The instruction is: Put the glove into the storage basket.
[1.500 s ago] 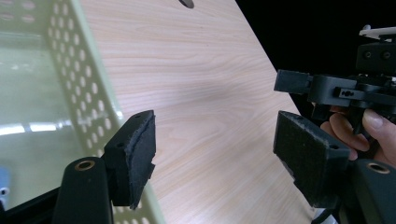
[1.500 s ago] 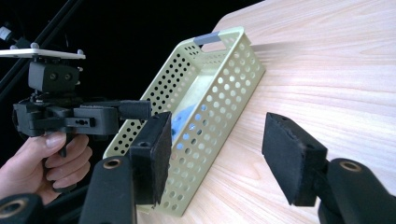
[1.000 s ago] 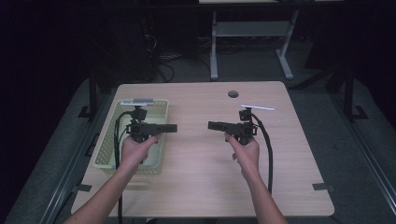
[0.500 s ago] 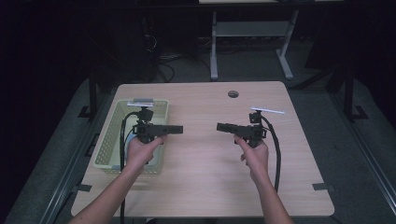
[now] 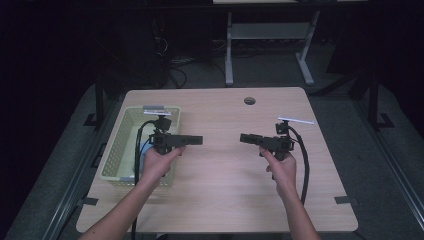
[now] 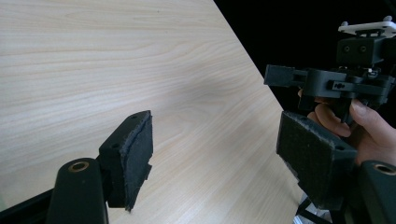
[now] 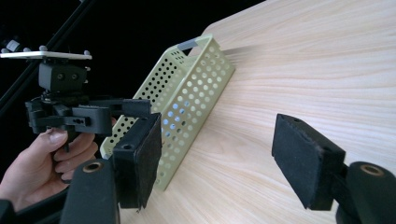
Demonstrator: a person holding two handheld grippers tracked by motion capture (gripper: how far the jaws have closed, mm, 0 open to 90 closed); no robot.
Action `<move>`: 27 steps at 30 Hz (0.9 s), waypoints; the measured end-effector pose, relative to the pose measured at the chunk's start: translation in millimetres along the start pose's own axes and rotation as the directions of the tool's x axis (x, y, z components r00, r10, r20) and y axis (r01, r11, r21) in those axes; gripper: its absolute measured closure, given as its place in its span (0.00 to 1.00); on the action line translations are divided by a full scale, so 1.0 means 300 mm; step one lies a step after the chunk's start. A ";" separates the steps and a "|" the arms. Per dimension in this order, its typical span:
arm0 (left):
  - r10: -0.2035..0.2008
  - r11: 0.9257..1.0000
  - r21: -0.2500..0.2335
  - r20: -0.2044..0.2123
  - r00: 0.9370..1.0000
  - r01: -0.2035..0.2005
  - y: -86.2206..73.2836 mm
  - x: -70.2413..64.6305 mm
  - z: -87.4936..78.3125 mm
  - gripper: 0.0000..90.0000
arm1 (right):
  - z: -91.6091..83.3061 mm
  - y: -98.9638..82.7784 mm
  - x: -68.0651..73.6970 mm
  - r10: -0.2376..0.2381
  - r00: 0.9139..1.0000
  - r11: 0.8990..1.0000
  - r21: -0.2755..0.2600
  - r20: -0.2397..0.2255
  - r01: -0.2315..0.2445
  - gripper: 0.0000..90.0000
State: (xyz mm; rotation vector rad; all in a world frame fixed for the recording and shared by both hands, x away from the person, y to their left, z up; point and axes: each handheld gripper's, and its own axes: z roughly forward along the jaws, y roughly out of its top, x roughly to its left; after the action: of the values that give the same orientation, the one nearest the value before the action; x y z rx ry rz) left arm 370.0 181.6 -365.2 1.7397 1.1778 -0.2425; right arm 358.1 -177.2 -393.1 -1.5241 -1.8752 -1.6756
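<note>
- Table [image 5: 220, 200]: a light wood-grain top with rounded corners, seen from above in the high view; a small dark round hole [image 5: 249, 100] sits near its far edge.
- Basket [image 5: 117, 150]: a pale green perforated basket lying on the left part of the table, long side running front to back; in the right gripper view its holed wall [image 7: 187, 107] stands upright on the wood.
- Left tool [image 5: 192, 140]: held in the person's left hand [image 5: 157, 162] over the right rim of the basket, pointing toward the table's middle. In the left gripper view its two padded jaws stand wide apart with nothing between them — bare tabletop shows in the gap.
- Right tool [image 5: 247, 138]: held in the right hand [image 5: 280, 167] above the right half of the table, pointing left at the other tool; the two tips are apart, facing each other across bare wood. In the right gripper view its jaws are likewise spread, empty.
- Relation: the basket lies beneath and beside the left tool, well apart from the right tool.
- Cables [image 5: 302, 165]: a black cable trails from each tool back toward the person.
</note>
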 end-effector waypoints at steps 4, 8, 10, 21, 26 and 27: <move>0.000 1.000 0.006 0.009 1.000 0.000 -0.001 -0.006 0.014 0.30 | -0.024 -0.017 -0.033 0.016 1.000 1.000 -0.003 0.003 -0.016 0.35; 0.009 1.000 0.013 0.023 1.000 -0.010 -0.004 -0.017 0.028 0.30 | -0.044 -0.025 -0.048 0.025 1.000 1.000 -0.013 0.004 -0.025 0.35; 0.010 1.000 0.012 0.034 0.999 -0.010 -0.006 -0.025 0.035 0.30 | -0.056 -0.028 -0.053 0.027 1.000 1.000 -0.012 0.008 -0.027 0.35; 0.029 0.999 0.030 0.060 0.998 -0.030 -0.019 -0.051 0.088 0.29 | -0.098 -0.050 -0.078 0.036 0.999 0.999 -0.015 0.021 -0.036 0.34; 0.046 0.998 0.035 0.066 0.997 -0.049 -0.030 -0.069 0.112 0.29 | -0.121 -0.066 -0.095 0.039 0.999 0.999 -0.016 0.018 -0.038 0.34; 0.046 0.998 0.034 0.068 0.997 -0.049 -0.034 -0.074 0.119 0.29 | -0.124 -0.068 -0.098 0.041 0.999 0.999 -0.015 0.019 -0.041 0.34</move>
State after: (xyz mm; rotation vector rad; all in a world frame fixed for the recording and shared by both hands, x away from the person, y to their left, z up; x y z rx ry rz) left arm 362.3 140.3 -375.3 1.7750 1.0886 -0.2927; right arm 338.5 -220.1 -414.1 -1.5794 -1.8325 -1.6657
